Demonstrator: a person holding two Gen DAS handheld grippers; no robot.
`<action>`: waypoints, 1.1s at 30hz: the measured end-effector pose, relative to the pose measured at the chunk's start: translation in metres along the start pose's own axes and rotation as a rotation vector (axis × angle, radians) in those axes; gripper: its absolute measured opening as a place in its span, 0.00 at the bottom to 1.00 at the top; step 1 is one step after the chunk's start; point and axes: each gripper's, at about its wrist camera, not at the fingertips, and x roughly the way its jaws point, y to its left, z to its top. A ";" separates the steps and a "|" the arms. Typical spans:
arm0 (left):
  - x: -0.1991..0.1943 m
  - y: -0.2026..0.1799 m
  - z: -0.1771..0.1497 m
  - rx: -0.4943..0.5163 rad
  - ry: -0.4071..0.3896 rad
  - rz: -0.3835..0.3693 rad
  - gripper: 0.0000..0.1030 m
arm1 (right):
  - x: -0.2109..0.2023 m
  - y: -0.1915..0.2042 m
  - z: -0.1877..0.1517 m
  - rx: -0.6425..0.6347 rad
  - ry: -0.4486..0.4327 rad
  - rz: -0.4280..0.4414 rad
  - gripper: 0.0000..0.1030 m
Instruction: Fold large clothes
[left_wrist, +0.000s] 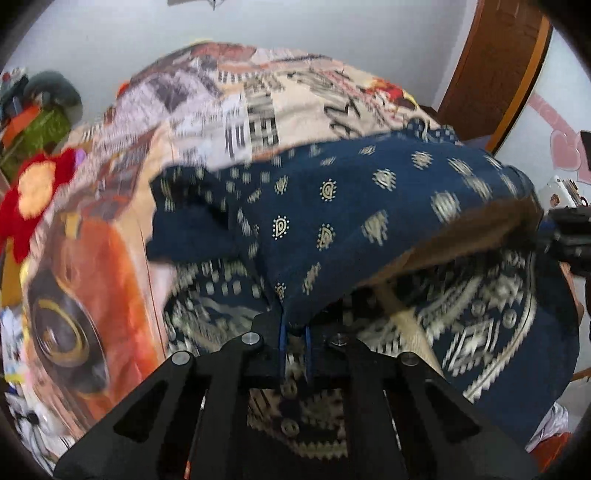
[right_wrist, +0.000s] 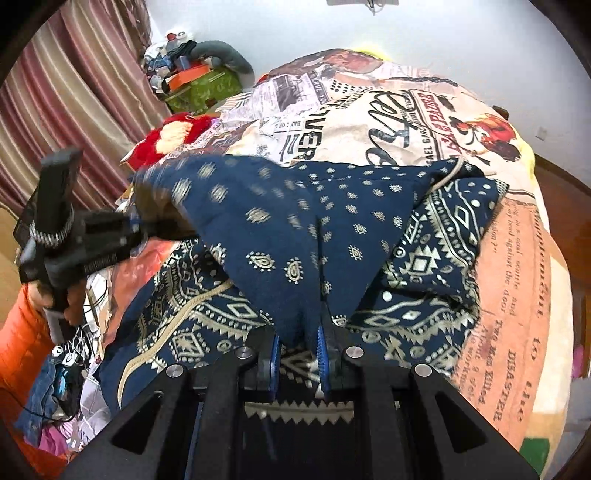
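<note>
Navy garment (right_wrist: 295, 229), printed with small gold paisley motifs and a broad geometric border, lies on the bed over a newspaper-print blanket (right_wrist: 369, 122); I take this garment as my landmark. My right gripper (right_wrist: 298, 347) sits at the garment's near edge, its blue-padded fingers (right_wrist: 274, 350) clenched on a gathered fold that rises directly from between them and fans out away from the camera. My left gripper (left_wrist: 294, 332) likewise pinches the cloth: a peak of navy fabric (left_wrist: 332, 206) drops into the narrow gap between its fingers (left_wrist: 282, 332), which are closed on it. From the left wrist view the lifted layer arches up and away from the fingers, its tan underside visible to the right, with the bordered part of the garment lying flat beneath it. In the right wrist view the left gripper (right_wrist: 140, 223) appears at the garment's left corner, holding that corner raised above the bordered layer; the hand (right_wrist: 66, 299) carrying it shows below, beside an orange sleeve (right_wrist: 26, 354). Beyond the garment's far-left side sits a red plush toy (right_wrist: 173, 136), and farther off a green box (right_wrist: 207, 88) against the wall. A striped curtain (right_wrist: 66, 110) hangs to the left of the garment. Motion blur softens the garment's left portion in both views.
</note>
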 end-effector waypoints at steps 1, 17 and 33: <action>0.002 0.001 -0.006 -0.009 0.011 -0.007 0.06 | -0.001 -0.001 -0.001 0.000 0.001 -0.002 0.13; -0.069 0.033 0.003 -0.076 -0.095 0.042 0.23 | -0.058 -0.001 0.003 0.016 -0.110 0.012 0.52; 0.063 0.039 0.112 -0.144 0.123 -0.093 0.43 | 0.042 -0.024 0.088 0.121 0.018 0.003 0.69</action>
